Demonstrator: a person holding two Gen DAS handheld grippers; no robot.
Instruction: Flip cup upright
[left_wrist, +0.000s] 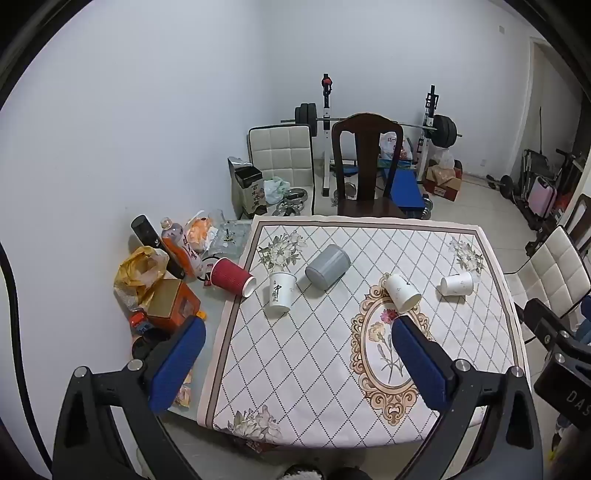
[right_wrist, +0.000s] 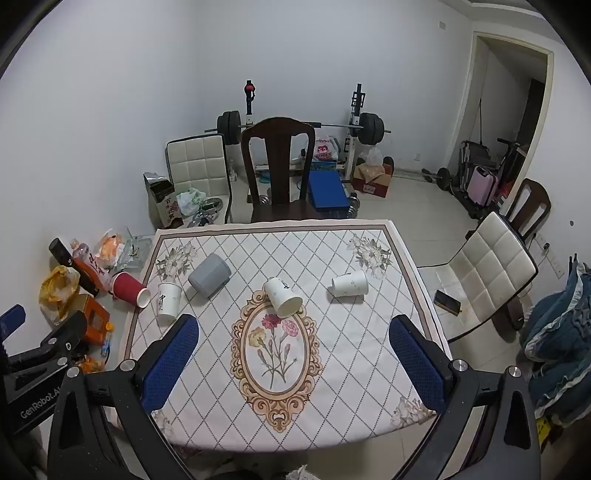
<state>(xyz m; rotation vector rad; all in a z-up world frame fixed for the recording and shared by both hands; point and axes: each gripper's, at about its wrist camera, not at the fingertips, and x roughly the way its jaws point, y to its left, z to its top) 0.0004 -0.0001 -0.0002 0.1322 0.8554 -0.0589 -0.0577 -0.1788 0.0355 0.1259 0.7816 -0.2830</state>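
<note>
Cups (left_wrist: 402, 291) lying tipped, both tongs spread (empty), phone (right_wrist: 447, 301) only in right view

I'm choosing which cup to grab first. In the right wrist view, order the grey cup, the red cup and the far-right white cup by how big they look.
1. grey cup, clearly largest.
2. red cup and far-right white cup: look alike, so I won't rank them.
</note>
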